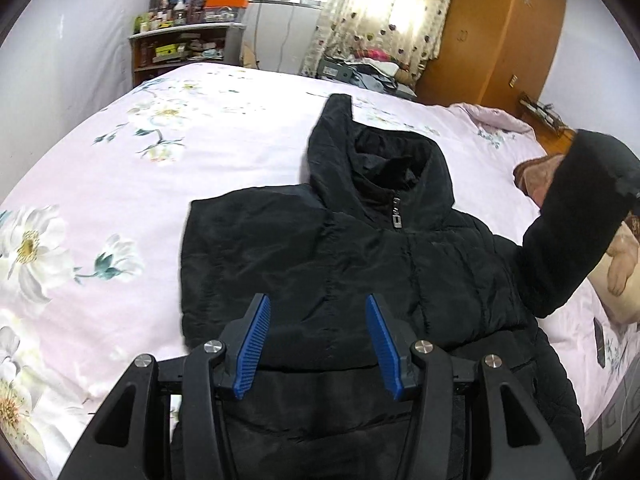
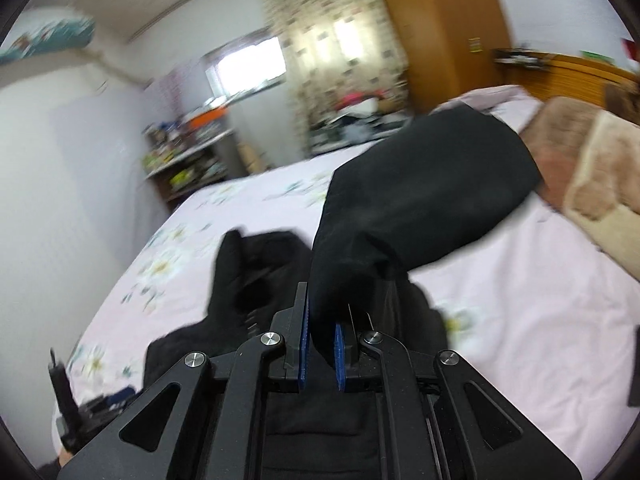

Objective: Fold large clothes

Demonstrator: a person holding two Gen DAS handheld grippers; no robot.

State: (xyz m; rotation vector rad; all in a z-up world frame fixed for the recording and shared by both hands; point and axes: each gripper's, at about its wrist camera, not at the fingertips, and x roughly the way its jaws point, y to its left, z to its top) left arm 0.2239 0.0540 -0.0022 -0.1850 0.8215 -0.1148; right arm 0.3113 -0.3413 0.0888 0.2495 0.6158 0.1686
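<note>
A black hooded puffer jacket (image 1: 360,248) lies face up on the bed, zipped, hood pointing away from me. Its left side is folded in over the body. My left gripper (image 1: 318,320) hovers over the jacket's lower front, open, with nothing between its blue pads. The jacket's right sleeve (image 1: 576,216) is lifted off the bed at the right. In the right wrist view my right gripper (image 2: 322,320) is shut on that sleeve (image 2: 420,200), which bulges up beyond the fingers. The jacket's hood and body (image 2: 256,276) lie below it, blurred.
The bed carries a pink flowered sheet (image 1: 120,184). A brown and cream plush blanket (image 2: 592,168) sits at the right end. Beyond the bed stand a cluttered shelf (image 1: 180,48), a curtain and a wooden wardrobe (image 1: 496,32). The other gripper's dark edge (image 2: 60,396) shows at lower left.
</note>
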